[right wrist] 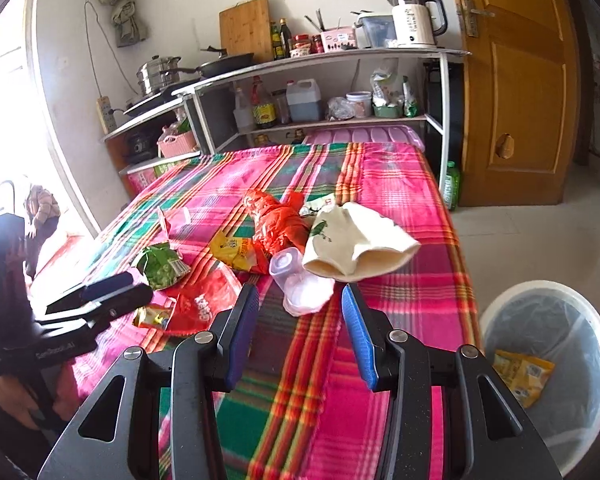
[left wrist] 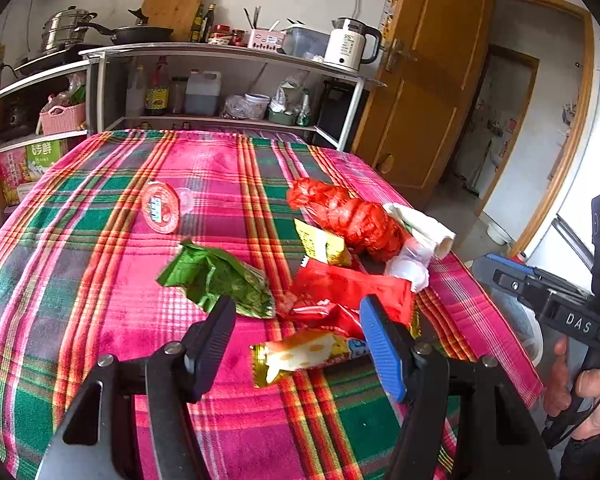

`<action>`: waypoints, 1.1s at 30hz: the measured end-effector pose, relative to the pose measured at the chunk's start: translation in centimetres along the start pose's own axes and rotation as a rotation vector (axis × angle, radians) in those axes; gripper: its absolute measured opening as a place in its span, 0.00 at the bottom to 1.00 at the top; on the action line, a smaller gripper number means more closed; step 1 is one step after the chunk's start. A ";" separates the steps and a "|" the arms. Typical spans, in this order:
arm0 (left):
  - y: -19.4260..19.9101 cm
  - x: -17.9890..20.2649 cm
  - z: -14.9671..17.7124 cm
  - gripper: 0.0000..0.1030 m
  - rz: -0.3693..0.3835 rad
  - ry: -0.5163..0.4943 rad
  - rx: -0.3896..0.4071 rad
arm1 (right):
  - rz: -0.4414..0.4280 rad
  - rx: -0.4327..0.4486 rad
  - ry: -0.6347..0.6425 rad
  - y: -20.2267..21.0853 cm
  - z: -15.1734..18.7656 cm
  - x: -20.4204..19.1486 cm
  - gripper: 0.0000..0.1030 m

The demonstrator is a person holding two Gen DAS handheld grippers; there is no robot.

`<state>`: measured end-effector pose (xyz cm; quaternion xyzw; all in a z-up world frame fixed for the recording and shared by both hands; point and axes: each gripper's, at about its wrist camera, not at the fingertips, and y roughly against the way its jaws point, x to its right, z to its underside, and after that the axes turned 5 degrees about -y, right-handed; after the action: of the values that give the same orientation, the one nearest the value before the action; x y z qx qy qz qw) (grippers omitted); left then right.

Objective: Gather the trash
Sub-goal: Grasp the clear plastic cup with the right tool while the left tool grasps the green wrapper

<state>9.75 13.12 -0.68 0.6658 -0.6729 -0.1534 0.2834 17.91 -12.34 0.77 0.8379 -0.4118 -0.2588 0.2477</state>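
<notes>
Low over the table, left claw [left wrist: 298,326] agape above yellow wrapper [left wrist: 300,354], right claw [right wrist: 298,308] released

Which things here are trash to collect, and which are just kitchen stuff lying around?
For the job:
green wrapper
yellow snack wrapper
red plastic bag
clear plastic cup
lined bin
left gripper, right gripper, both open

Lying about:
electric kettle
cutting board
frying pan
</notes>
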 end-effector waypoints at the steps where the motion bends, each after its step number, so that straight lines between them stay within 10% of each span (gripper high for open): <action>1: 0.0 -0.5 -0.1 0.65 -0.017 0.015 0.002 | 0.003 -0.016 0.009 -0.9 -0.1 -0.3 0.44; 9: -1.5 -3.9 -1.1 0.65 -0.132 0.078 -0.035 | 0.006 -0.078 0.032 -5.1 -0.7 -1.3 0.44; 24: -4.3 -5.1 -2.1 0.65 -0.075 0.159 -0.125 | 0.076 -0.155 0.063 -7.6 -2.0 -1.4 0.38; 33: -4.3 -5.0 -1.9 0.32 -0.056 0.166 -0.128 | 0.032 -0.154 0.046 -7.2 -1.8 -1.3 0.30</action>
<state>14.12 18.10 -2.56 0.6753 -0.6170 -0.1481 0.3758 22.41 -7.04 -2.16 0.8155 -0.3981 -0.2664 0.3248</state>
